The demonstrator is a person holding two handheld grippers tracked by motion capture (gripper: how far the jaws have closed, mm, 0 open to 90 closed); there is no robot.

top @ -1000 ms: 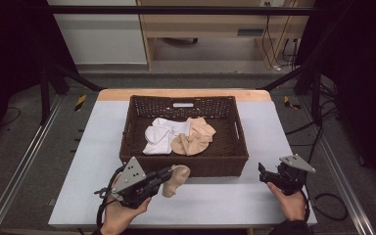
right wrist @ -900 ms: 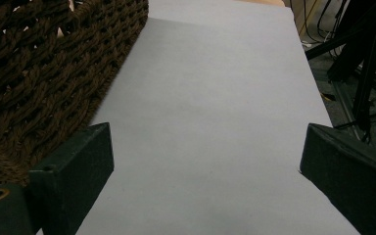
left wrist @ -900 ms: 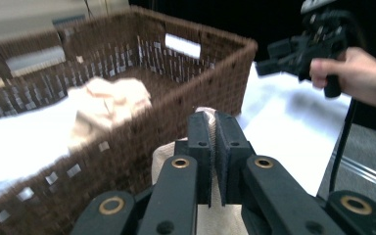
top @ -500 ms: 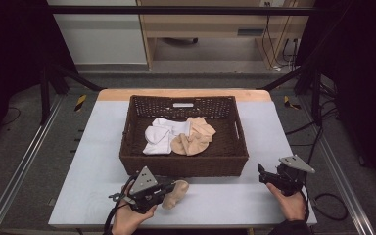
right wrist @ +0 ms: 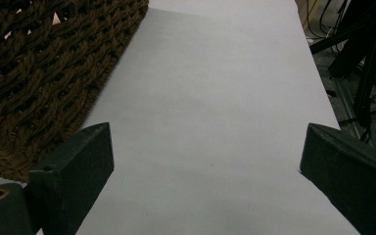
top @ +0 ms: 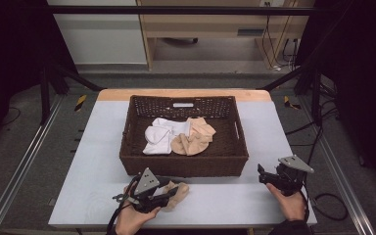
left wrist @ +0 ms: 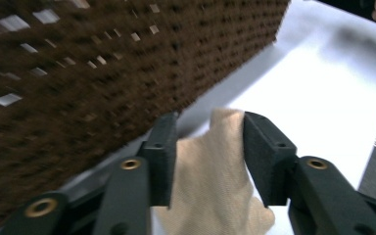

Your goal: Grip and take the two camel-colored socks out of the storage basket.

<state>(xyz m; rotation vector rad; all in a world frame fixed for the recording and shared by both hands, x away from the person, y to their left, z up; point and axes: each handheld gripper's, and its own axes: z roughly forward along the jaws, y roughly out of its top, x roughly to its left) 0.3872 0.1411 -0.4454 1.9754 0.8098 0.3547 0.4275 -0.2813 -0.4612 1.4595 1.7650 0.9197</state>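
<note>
Two tools flank the brown woven wicker basket (top: 183,164): left tool (left wrist: 209,147) clenched on a beige sock (left wrist: 210,181) at its front wall, right tool (right wrist: 205,171) released over bare white counter (right wrist: 215,98) beside its corner.

dark brown woven basket (top: 183,164), beige sock (left wrist: 215,181), white socks (top: 162,137)

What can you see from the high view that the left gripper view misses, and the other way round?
Only the high view: the white socks and tan socks lying inside the basket, plus the right gripper with its jaws apart over the bare table.

Only the left gripper view: a close look at the two black jaws with a tan sock between them.

Both: the basket's brown woven wall, that sock in front of it, the left gripper and the table.
</note>
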